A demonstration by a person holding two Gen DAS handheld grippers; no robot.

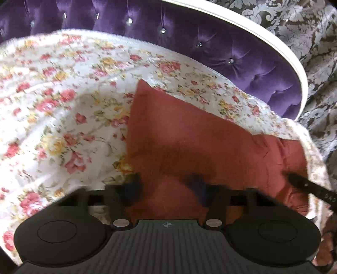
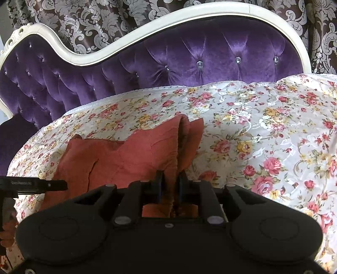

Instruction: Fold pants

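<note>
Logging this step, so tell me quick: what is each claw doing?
Left claw: open, over the pants.
Right claw: closed on the pants.

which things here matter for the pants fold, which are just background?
In play:
- rust-red pants
- right gripper, shut on a fold of the pants
- left gripper, jaws apart over the fabric

Background:
- floral bedspread
- purple tufted headboard
- damask curtain

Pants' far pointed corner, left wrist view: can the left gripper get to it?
Probably yes: the left gripper is open over the pants, and only flat cloth lies before that corner.
</note>
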